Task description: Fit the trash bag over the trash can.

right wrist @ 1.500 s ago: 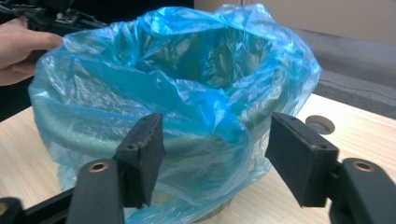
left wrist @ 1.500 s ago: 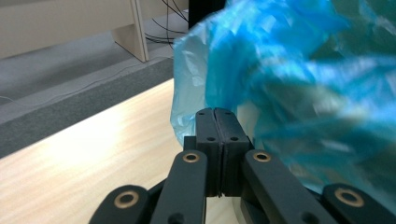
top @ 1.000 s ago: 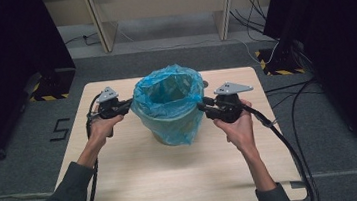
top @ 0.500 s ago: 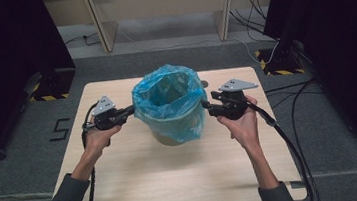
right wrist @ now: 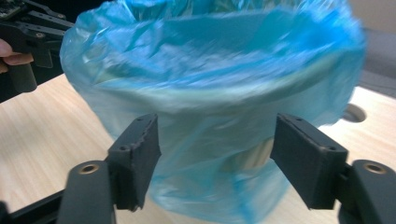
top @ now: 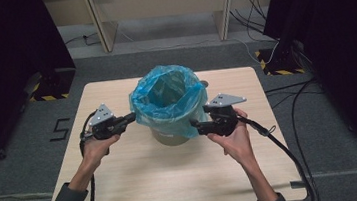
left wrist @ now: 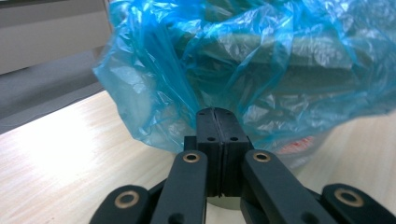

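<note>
Stood near the middle of the bench (top: 124, 181), toward its far edge: a pale bin (top: 170, 136) lined with a blue plastic bag (top: 166, 99) draped over its rim. On the bag's left side, left tool (top: 129, 118) clenched tight, with the film touching the tips; whether film was pinched, impossible to tell. Right tool (top: 195, 125) at the bag's right flank, jaws just spread wide, released, the bag's hanging skirt beyond them.

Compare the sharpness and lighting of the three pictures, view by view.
High view: sharp, evenly lit table, dark curtains at both sides. Left gripper view: crisp bag, glare on the table at left. Right gripper view: the bag's rim is motion-blurred, the near jaws fairly sharp.
</note>
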A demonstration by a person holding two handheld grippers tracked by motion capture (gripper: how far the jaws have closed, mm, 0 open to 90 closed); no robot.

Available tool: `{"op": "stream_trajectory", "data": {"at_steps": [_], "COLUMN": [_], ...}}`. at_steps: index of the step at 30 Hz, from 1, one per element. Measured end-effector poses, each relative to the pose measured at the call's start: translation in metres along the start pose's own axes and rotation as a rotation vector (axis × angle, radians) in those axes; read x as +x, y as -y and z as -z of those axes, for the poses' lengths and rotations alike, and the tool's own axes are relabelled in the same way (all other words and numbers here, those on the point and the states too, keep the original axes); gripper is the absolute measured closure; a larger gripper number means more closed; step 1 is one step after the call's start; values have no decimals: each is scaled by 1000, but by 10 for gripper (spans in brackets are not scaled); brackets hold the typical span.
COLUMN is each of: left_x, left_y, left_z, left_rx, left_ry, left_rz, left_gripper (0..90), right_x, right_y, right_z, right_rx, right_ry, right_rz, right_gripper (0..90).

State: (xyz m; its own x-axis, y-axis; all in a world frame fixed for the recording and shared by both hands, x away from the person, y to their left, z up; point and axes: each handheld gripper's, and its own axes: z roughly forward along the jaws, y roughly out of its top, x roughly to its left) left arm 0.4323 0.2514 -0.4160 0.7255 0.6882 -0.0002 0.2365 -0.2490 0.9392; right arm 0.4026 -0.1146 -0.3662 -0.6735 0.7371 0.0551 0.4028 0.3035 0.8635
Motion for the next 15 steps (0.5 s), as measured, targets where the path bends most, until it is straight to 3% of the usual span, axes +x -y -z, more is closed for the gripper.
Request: {"op": "stream_trajectory", "data": {"at_steps": [4,5,6,7,8,9,11,12,13,15], "left_x": [-7,-7,-7,-6,-6,-5,-1,-1,3,7], "left_y": [0,-2,-2,-5,-5,-7,-10,-10,-13,-19], "left_z": [4,7,7,12,12,14,21,21,25,28], "left_rx": [3,0,0,3,3,1,0,0,-8,-25], "left_ry": [19,15,15,17,17,18,31,31,12,10], "left_rz": [-12,-10,-10,-14,-14,-15,2,2,4,15], "left_gripper": [849,810,764,723,683,649,604,581,560,510], "right_x": [3,3,3,2,2,-1,-3,-3,-6,-10], "right_y": [7,9,9,11,11,11,11,11,11,12], "right_z": [-10,-14,-14,-16,-16,-16,-15,-15,-12,-11], "right_rx": [27,37,37,35,35,33,28,28,19,16], "right_ry": [-15,-28,-28,-44,-44,-48,-44,-44,-42,-37], "right_rz": [-9,-16,-16,-4,-4,15,26,26,33,45], "right_gripper": [298,357,357,498,498,630,720,720,790,833]}}
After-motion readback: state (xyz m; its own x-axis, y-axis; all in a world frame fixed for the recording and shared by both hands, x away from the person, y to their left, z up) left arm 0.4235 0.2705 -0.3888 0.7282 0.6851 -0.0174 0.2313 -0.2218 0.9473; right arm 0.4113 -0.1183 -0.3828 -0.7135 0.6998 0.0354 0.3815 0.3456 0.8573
